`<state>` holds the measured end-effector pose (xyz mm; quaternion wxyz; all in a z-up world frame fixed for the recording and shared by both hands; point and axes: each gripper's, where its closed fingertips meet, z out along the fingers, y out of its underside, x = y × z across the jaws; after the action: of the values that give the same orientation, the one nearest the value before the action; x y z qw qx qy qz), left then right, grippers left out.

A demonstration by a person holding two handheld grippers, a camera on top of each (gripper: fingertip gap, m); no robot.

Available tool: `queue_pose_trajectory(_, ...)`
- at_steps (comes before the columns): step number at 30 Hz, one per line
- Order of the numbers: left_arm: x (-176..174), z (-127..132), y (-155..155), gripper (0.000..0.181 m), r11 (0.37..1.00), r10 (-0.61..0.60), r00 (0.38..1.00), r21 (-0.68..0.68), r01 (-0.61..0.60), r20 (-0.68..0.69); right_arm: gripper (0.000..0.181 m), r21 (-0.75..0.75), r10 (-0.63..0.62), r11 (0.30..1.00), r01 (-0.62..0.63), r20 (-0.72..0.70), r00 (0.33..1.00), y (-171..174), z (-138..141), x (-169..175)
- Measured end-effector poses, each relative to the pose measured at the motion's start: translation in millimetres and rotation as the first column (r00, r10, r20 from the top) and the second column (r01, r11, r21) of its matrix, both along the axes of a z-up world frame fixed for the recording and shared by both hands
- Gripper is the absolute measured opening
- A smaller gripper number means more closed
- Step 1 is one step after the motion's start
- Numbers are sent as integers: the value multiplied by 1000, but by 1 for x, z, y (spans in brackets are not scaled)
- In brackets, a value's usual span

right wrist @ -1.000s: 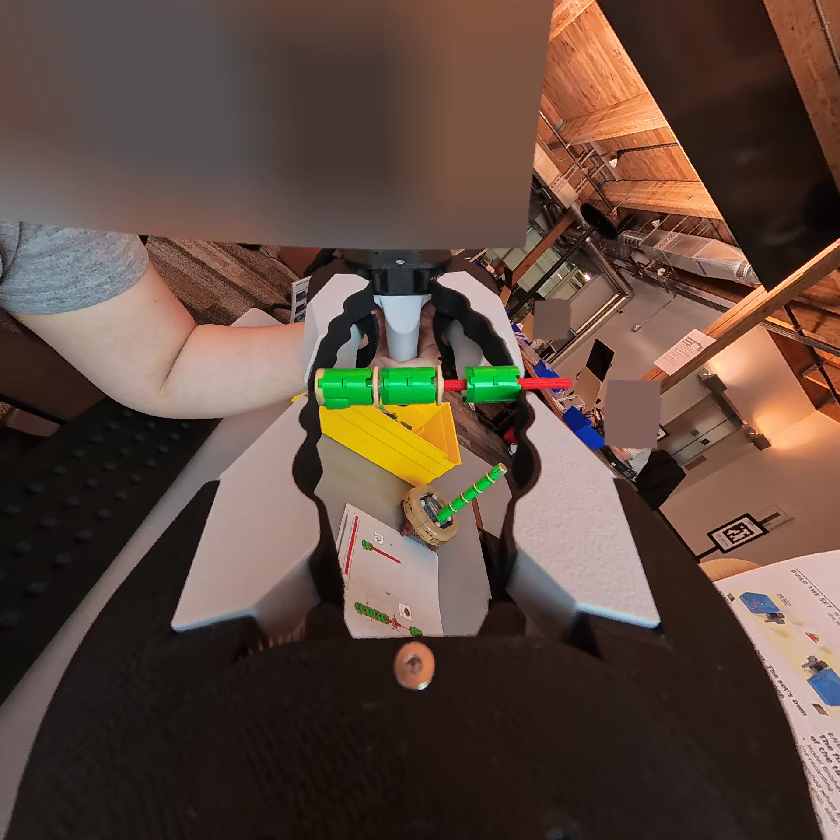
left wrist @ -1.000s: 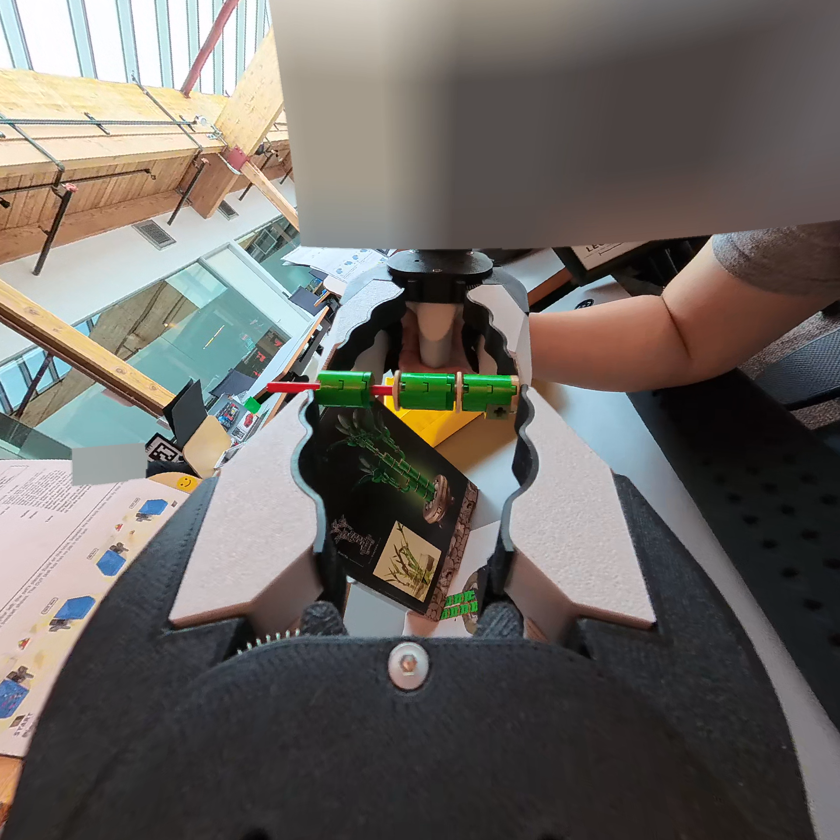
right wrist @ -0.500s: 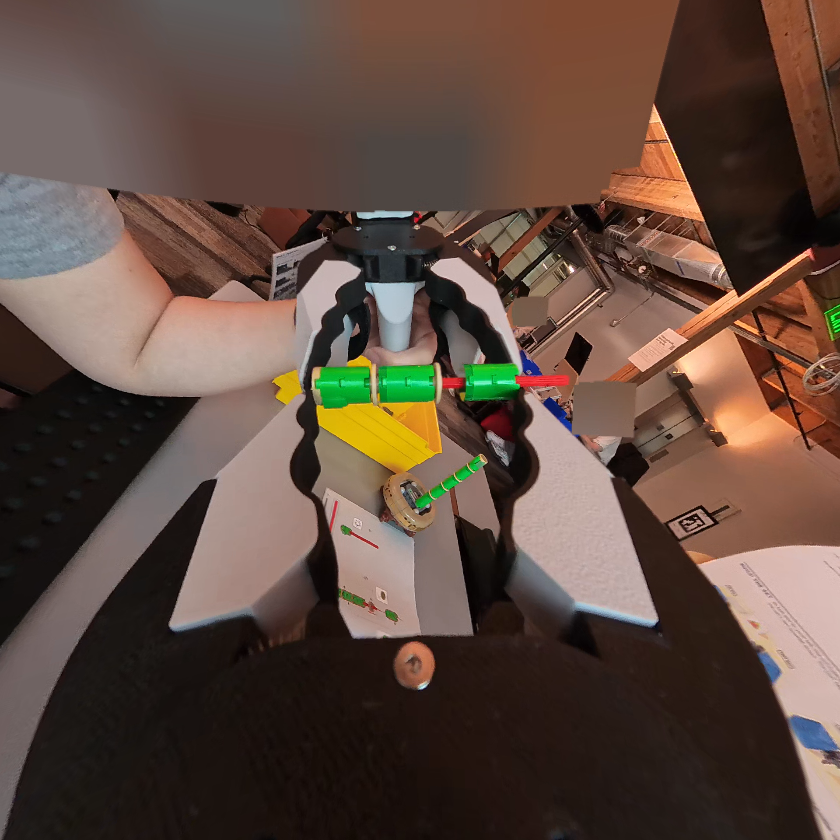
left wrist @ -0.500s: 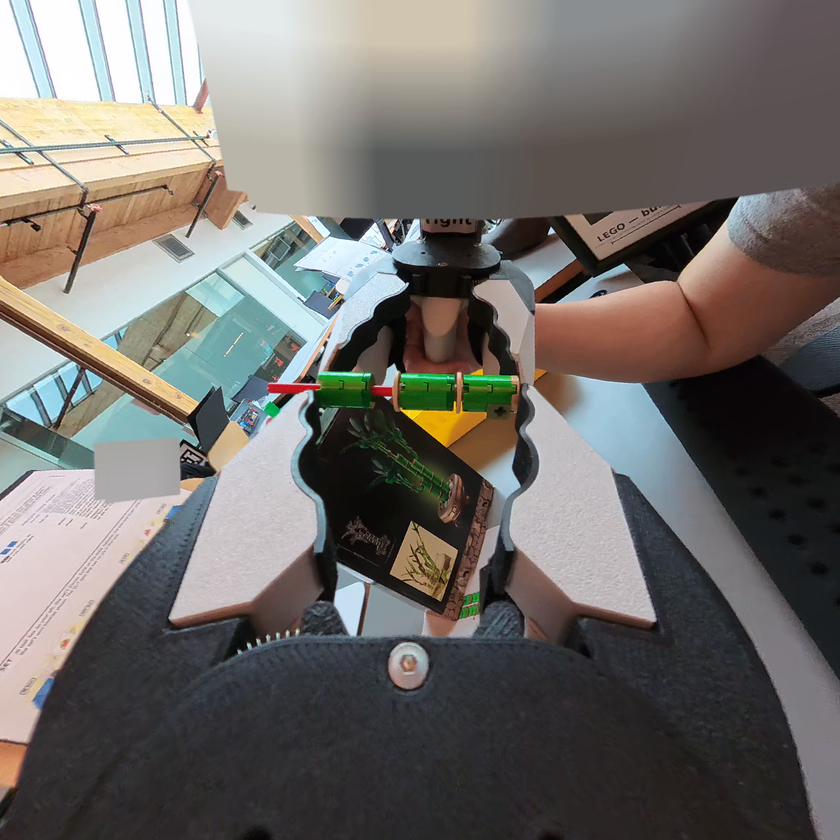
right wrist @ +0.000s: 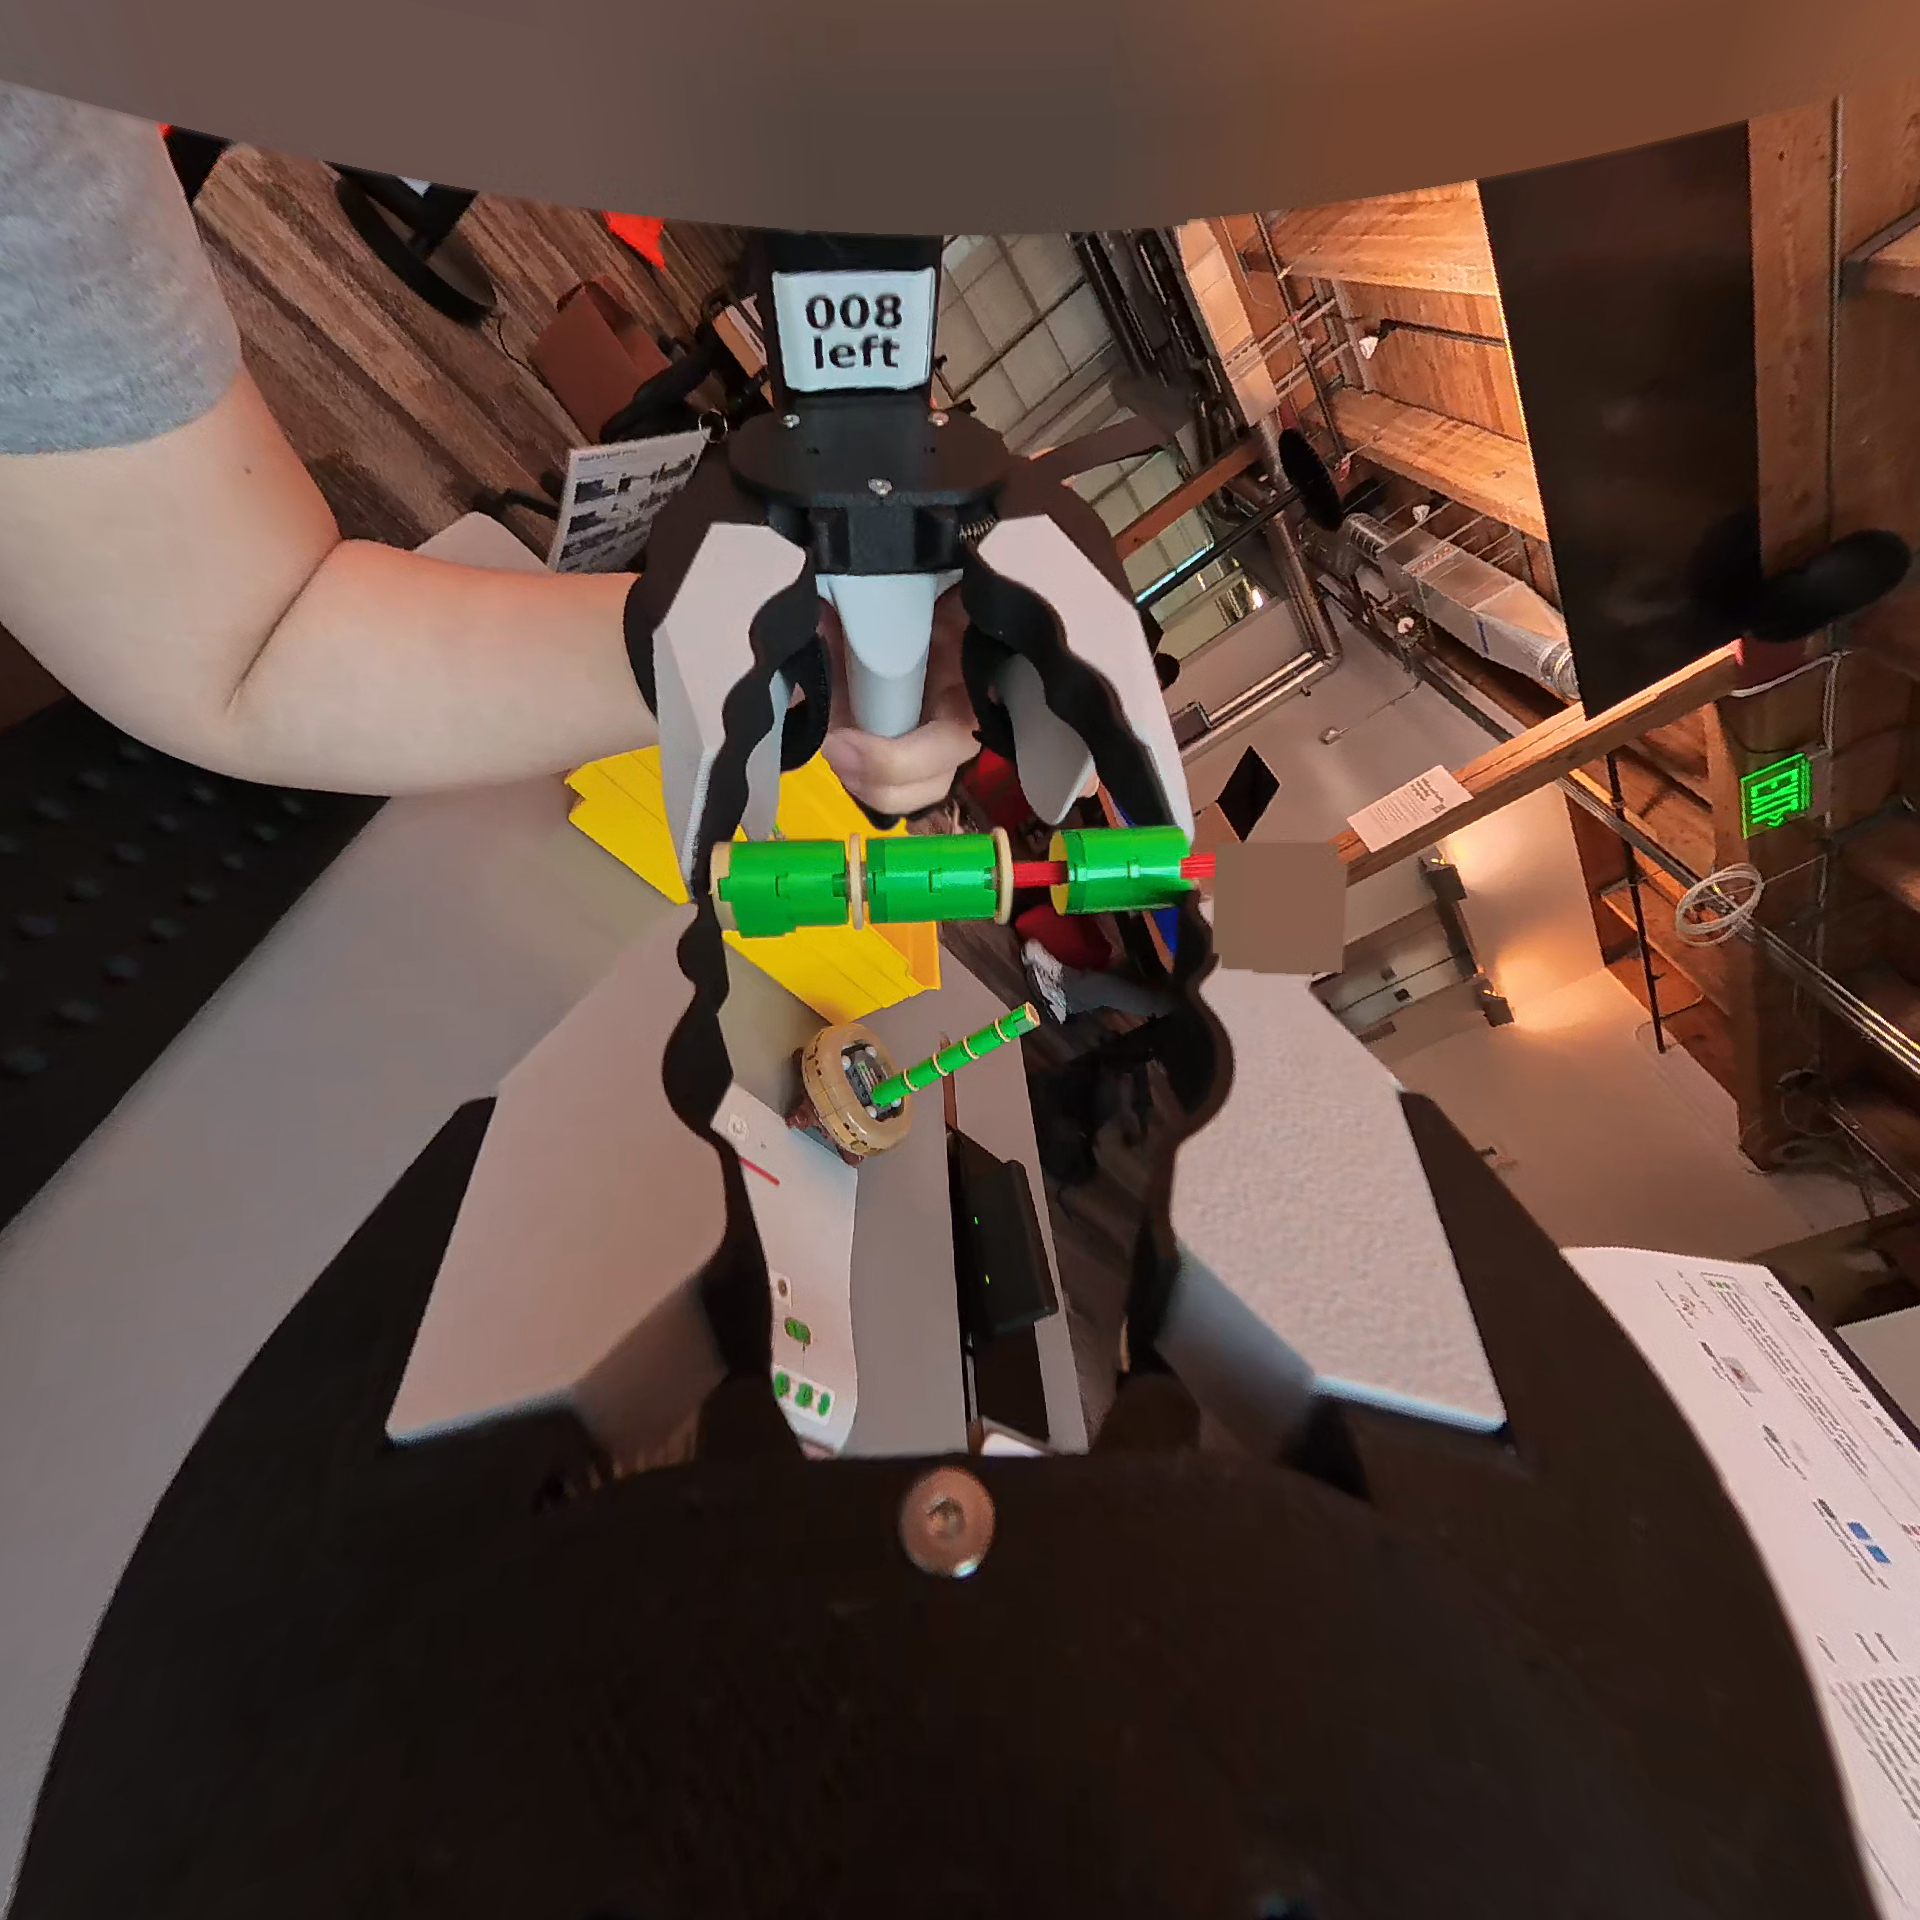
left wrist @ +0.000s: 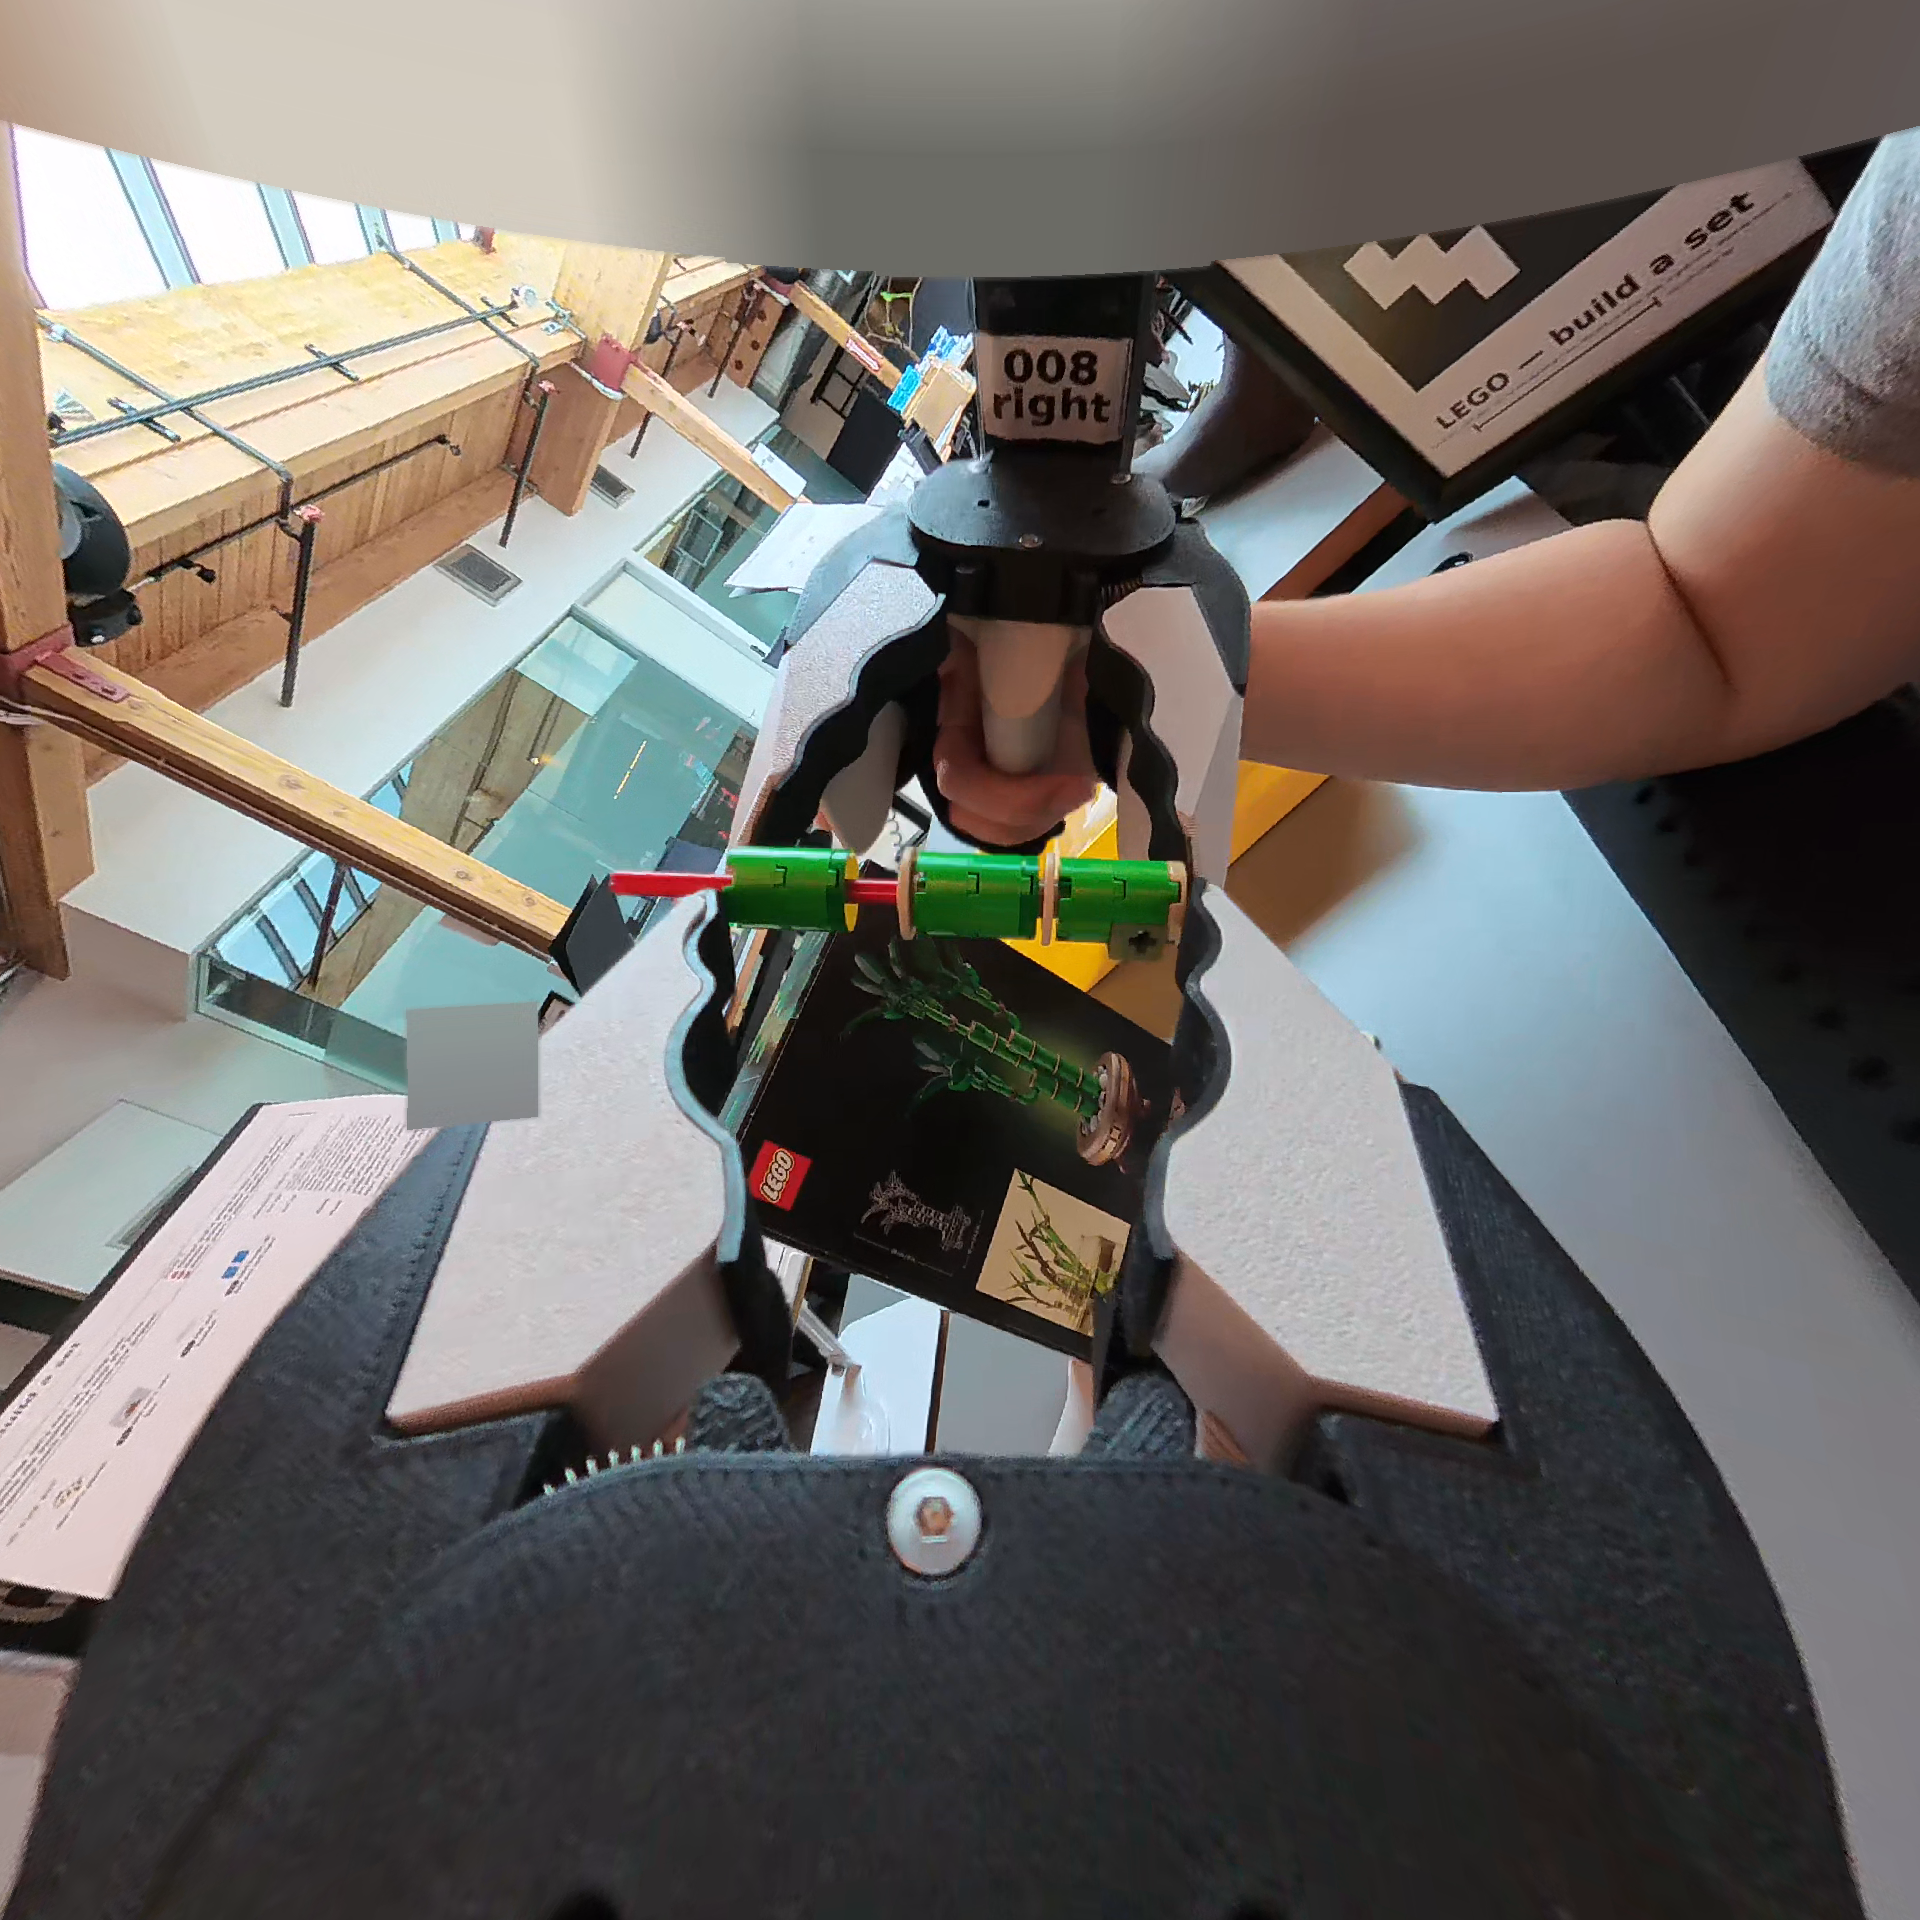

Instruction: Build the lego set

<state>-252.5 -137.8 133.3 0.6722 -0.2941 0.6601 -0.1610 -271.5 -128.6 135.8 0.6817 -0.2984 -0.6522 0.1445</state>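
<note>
A green bamboo stalk (left wrist: 977,894) of several segments on a red axle (left wrist: 665,883) hangs level in the air between both grippers. One segment (left wrist: 790,888) sits apart from the other two, with bare red axle in the gap. My left gripper (left wrist: 951,914) brackets the stalk end to end from below, jaws wide. My right gripper (left wrist: 977,842) faces it from the far side and meets the same stalk. The right wrist view shows the stalk (right wrist: 925,883), the right gripper (right wrist: 948,920) and the left gripper (right wrist: 945,847) mirrored. Exact contact is hard to see.
Below on the white table (left wrist: 1507,1039) lie a black set box (left wrist: 935,1122), a yellow bin (right wrist: 831,956), a tan round base (right wrist: 857,1086) with a thin green stalk (right wrist: 956,1055) and an instruction sheet (right wrist: 810,1299). A black perforated mat (left wrist: 1766,935) lies beside it. The person's forearm (left wrist: 1507,675) reaches in. Only a small space, under 4 cm, lies between the two pairs of fingers.
Both cameras have tilted, so more of the opposite gripper's body shows and the background has shifted. The stalk, its gap and both jaw widths look unchanged.
</note>
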Motion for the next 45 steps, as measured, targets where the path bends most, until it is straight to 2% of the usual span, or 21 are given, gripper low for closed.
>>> queue_pose_trajectory(12,0,-9,5,85,998,41,999,45,-40,-24,85,40,-83,996,80,72,994,6,-8,1)
queue_pose_trajectory(27,4,-7,1,85,1000,2,1000,8,-2,-21,85,27,-56,998,54,61,997,1,-5,5)
queue_pose_trajectory(45,10,-9,3,84,1000,22,999,-15,-23,-31,85,15,-57,998,56,77,995,2,-7,10)
